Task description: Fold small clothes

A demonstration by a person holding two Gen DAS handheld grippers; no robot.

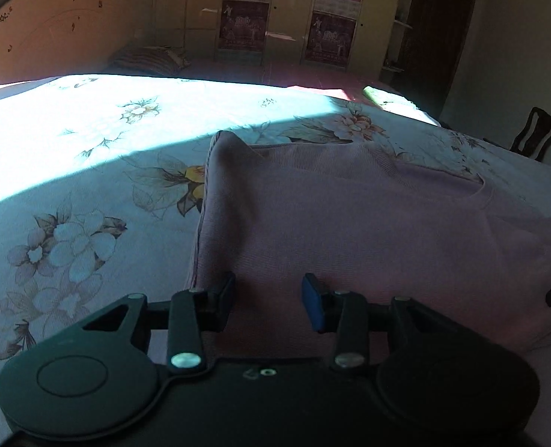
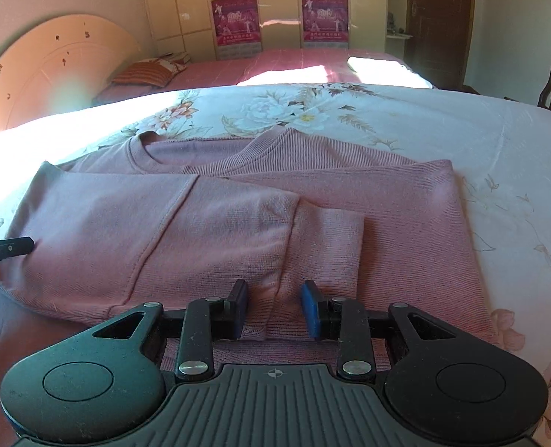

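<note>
On the floral bedspread [image 1: 89,171], left view: pink sweater [image 1: 368,231] lying flat, left gripper [image 1: 268,300] spread open, empty, low over it. Right view: collar [image 2: 147,149] pointing away, sleeve [image 2: 208,223] folded crosswise; right gripper [image 2: 274,307] open, empty.

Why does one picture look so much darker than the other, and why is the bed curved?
Left wrist view: the pink sweater lies in shadow, with a hard sunlit band across the floral bedsheet. Right wrist view: evenly brighter, with glare at the left edge. The fisheye lenses bend both.
</note>
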